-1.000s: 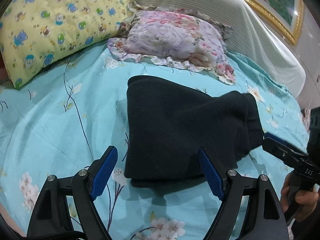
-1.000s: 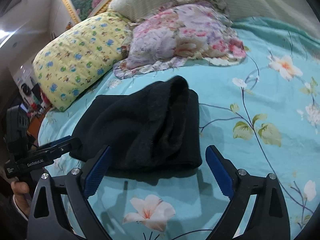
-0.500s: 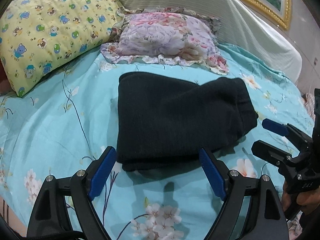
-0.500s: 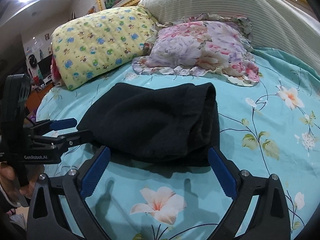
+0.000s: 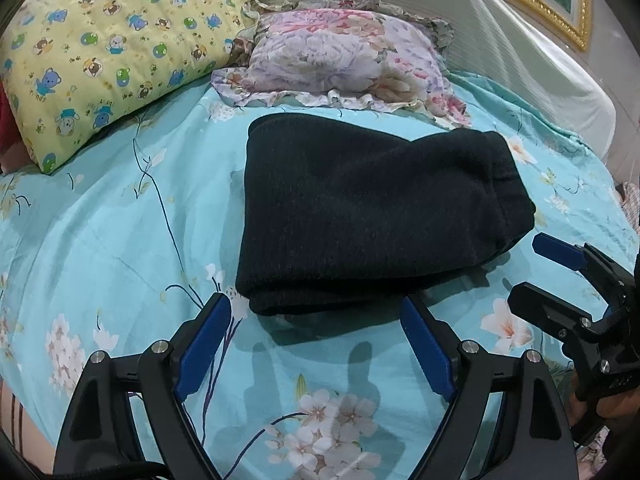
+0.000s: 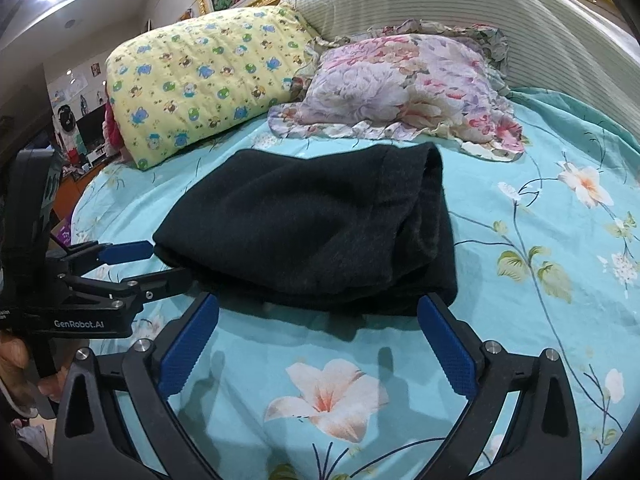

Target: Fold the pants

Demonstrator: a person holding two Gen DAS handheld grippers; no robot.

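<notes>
The black pants (image 5: 372,216) lie folded into a thick rectangle on the turquoise floral bedsheet (image 5: 100,240), also seen in the right wrist view (image 6: 312,224). My left gripper (image 5: 316,320) is open and empty, just short of the bundle's near edge; from the right wrist view it shows at the left (image 6: 160,262), next to the bundle's left corner. My right gripper (image 6: 320,320) is open and empty at the near edge; in the left wrist view it sits at the right (image 5: 528,268), apart from the pants.
A yellow cartoon-print pillow (image 5: 108,52) and a floral ruffled pillow (image 5: 344,60) lie behind the pants. A striped padded headboard (image 5: 500,40) rises behind them. The bedsheet (image 6: 540,260) stretches to the right. Room clutter (image 6: 72,132) stands beyond the bed's left edge.
Both grippers have pulled back from the folded pants and risen a little. The pants lie still and look flatter, settled into a folded bundle.
</notes>
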